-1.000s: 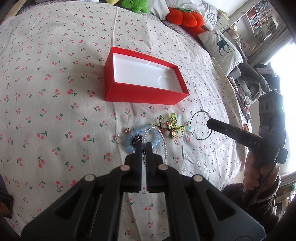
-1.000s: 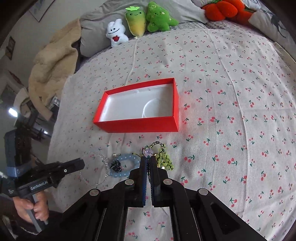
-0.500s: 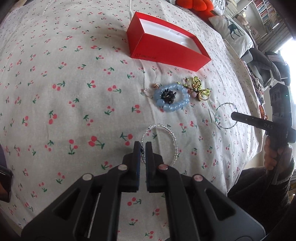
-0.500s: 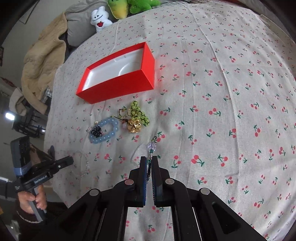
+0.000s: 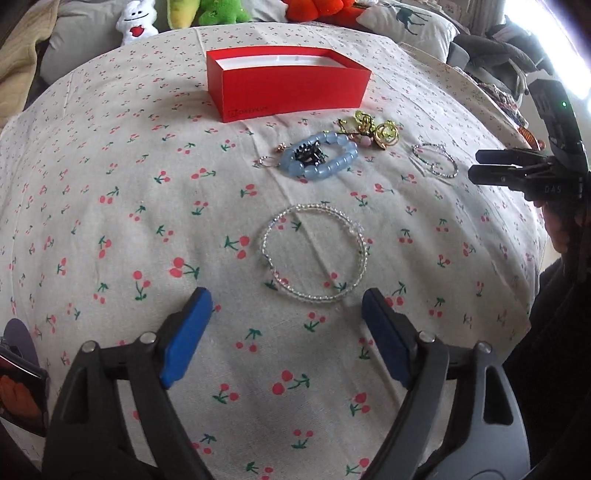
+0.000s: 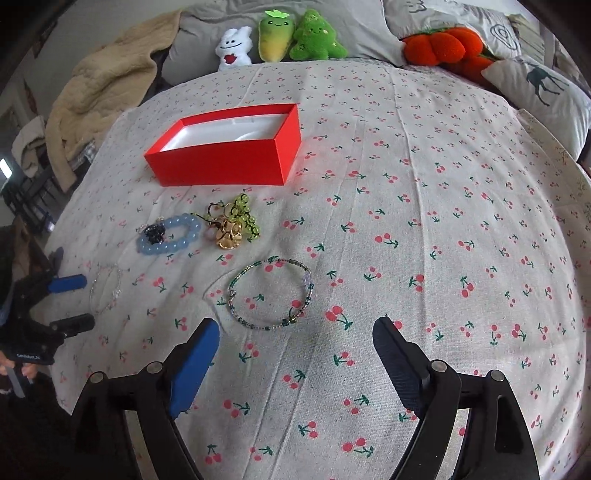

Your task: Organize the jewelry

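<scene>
On the bed, spread with a cream cloth printed with small red cherries (image 6: 424,206), both handheld grippers point down at the fabric with nothing in them. The left gripper (image 5: 284,306) has just been opening its blue-padded jaws, which now stand wide, and nothing is caught between them; a thin bracelet of clear glass beads (image 5: 314,254) lies flat on the cloth just ahead of the fingertips, touching neither pad. The right gripper (image 6: 295,330) has likewise just been spreading its jaws, now wide apart and empty, and a slim bracelet of tiny green and dark beads (image 6: 271,293) rests as a loose ring on the cloth just in front of them. Further back sits the rest of the jewelry in a small cluster: a chunky bracelet of pale blue round beads (image 6: 170,236) with a small black piece inside its loop, a round gold pendant (image 6: 229,236) just beside it, and a string of yellow-green beads (image 6: 245,214) touching the pendant. Beyond the cluster stands an open red rectangular cardboard box with a white lining (image 6: 225,158), with no jewelry visible in it. By the pillows a white plush figure (image 6: 234,48), a yellow-green plush (image 6: 277,33), a green plush (image 6: 317,38) and an orange plush (image 6: 439,46) line the head of the bed.
</scene>
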Motion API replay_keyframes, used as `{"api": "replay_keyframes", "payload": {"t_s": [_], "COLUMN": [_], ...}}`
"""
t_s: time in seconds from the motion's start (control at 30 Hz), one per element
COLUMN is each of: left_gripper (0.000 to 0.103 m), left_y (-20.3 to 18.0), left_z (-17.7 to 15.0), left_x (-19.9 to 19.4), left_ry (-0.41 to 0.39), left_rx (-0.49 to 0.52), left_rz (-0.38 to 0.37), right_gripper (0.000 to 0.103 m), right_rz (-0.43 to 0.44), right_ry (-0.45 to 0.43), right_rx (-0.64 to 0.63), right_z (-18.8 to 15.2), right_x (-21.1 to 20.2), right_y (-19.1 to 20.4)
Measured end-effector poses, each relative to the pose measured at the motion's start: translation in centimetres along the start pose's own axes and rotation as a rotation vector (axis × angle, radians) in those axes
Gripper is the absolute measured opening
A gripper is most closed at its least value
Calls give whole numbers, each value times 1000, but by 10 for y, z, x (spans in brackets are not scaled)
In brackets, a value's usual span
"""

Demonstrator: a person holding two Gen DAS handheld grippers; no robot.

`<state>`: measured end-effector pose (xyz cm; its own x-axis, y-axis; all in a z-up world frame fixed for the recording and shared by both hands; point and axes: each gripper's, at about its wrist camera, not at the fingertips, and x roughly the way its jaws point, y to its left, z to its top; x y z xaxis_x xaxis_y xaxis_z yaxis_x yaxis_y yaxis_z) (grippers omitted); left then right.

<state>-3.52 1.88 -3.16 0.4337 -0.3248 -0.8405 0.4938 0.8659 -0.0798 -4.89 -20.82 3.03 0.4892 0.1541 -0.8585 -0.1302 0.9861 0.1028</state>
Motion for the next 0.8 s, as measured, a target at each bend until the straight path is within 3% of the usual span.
{"api": "replay_keyframes", "payload": {"t_s": [0.13,0.4,0.6,0.8], "left_gripper": [93,93,80,68], "left_y": [-2,0,5,4], "left_z": [-1,6,9,11], "left_x": [5,9,7,6], "left_ry": [-35,-67,-76,-71], "left_rx": [10,3,-23,-21], "left_rz": [0,-42,-52,-59], "right_gripper": [87,92,90,71], "right_rz": [-18,-25,-27,-16], "right_ry": [34,-51,-55,-60], "right_rx": [-31,-110,-113,-128], "right_z": [-10,-1,8,12], "right_x": [23,40,44,43], "right_y": [7,20,21,25]}}
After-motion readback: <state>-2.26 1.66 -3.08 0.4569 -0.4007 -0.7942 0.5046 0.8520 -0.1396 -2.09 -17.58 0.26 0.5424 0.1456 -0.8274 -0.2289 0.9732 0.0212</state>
